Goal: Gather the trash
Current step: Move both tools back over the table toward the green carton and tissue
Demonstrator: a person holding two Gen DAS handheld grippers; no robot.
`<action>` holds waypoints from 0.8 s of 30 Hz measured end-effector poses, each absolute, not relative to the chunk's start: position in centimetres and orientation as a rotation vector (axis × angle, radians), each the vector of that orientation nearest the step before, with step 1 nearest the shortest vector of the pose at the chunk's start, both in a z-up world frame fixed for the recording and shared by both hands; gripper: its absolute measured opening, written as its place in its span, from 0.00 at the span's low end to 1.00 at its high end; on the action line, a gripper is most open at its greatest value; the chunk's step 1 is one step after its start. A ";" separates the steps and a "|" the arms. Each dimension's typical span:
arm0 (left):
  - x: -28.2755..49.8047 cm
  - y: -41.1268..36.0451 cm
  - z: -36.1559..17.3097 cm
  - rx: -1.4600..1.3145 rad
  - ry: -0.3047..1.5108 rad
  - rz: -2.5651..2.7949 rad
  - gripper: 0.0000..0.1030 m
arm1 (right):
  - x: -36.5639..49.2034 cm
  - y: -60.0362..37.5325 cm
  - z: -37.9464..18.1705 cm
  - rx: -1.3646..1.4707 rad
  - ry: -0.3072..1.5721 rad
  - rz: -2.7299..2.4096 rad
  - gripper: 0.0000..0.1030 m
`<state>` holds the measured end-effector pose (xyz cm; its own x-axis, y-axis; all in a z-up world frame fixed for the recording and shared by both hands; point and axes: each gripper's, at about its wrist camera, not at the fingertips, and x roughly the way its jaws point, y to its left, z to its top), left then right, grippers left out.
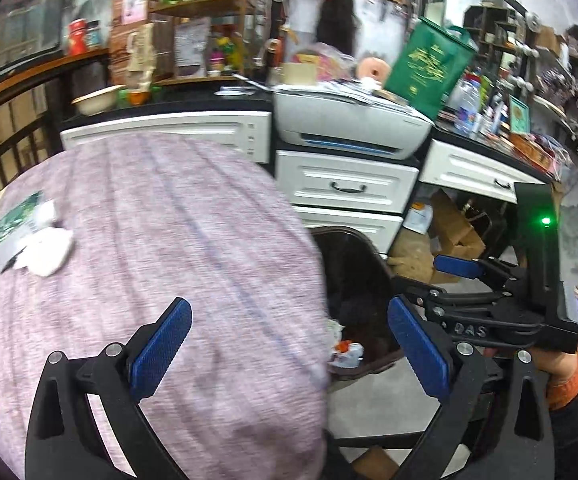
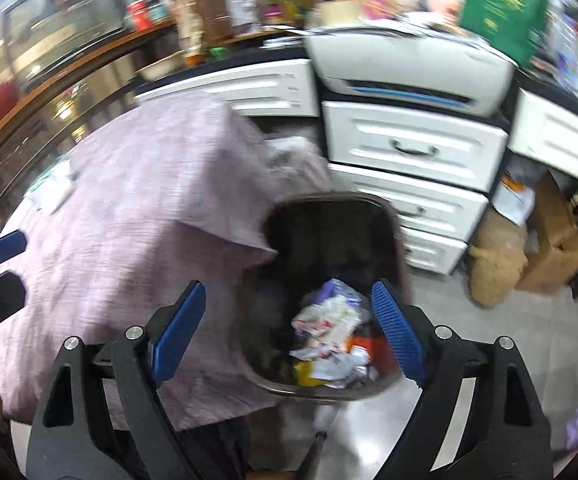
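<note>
Both grippers spread, empty; your left gripper (image 1: 289,354) is nearer the crumpled white paper wad (image 1: 47,254) at the purple-clothed bench's (image 1: 161,216) left edge.

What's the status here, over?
Left gripper open, empty. Right gripper open, empty, above bin. Crumpled wrappers in bin; tissues left on table. Nothing in the way.

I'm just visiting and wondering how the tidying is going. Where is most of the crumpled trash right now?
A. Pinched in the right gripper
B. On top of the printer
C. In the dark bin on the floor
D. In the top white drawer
C: crumpled wrappers lie heaped inside the dark bin beside the cloth-covered table, and the right gripper above it is open and empty.
</note>
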<state>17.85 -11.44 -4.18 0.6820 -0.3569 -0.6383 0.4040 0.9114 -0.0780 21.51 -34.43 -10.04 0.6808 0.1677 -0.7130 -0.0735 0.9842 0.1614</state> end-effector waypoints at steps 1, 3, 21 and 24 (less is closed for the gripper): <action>17.9 -10.7 -4.1 0.066 0.699 -0.417 0.94 | 21.7 -33.3 -9.5 0.103 0.802 0.159 0.83; 18.0 -9.0 -3.8 0.056 0.691 -0.389 0.94 | 21.9 -31.3 -8.7 0.067 0.791 0.204 0.83; 22.5 8.9 -1.0 -0.005 0.676 -0.070 0.94 | 26.5 -14.4 -4.5 -0.042 0.808 0.589 0.84; 24.8 11.1 0.4 0.087 0.700 -0.013 0.94 | 27.7 -10.6 -4.2 -0.070 0.816 0.667 0.84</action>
<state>24.84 11.12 0.40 0.7651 0.0173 -0.6436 0.0410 0.9963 0.0754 27.67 -10.56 -4.16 0.4947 0.5238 -0.6935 -0.5755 0.7954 0.1902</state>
